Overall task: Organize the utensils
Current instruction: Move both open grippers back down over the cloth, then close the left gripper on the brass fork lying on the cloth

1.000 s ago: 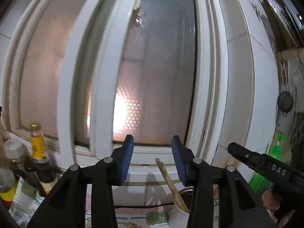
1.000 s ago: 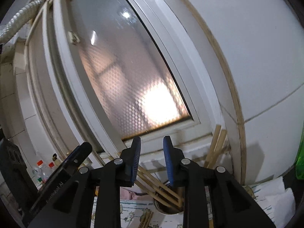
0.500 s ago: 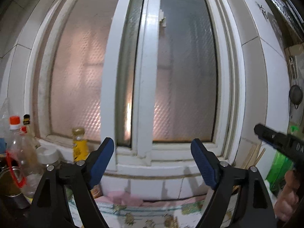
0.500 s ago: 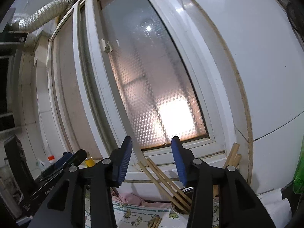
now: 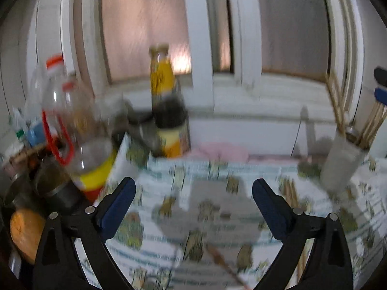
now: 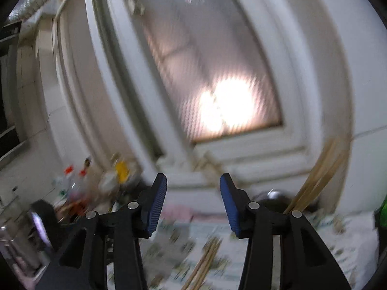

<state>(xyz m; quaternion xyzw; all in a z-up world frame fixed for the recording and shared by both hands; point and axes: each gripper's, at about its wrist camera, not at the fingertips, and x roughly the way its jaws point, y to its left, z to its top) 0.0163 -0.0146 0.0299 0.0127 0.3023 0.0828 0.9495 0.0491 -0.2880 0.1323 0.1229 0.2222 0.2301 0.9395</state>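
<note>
A metal holder cup stands at the right on the patterned cloth, with several wooden chopsticks standing in it. More chopsticks lie loose on the cloth and beside the cup. My left gripper is open wide and empty, low over the cloth. My right gripper is open and empty, above the loose chopsticks, left of the cup and its chopsticks. Its blue tip shows at the left wrist view's right edge. Both views are blurred.
Sauce bottles stand at the left: a dark one with yellow label and a clear one with a red cap, with jars around them. A frosted window and its sill run behind. A green bottle is at the far right.
Both grippers have tilted down from the window toward the counter. The left view now shows the cloth, bottles and cup. The right jaws have opened wider.
</note>
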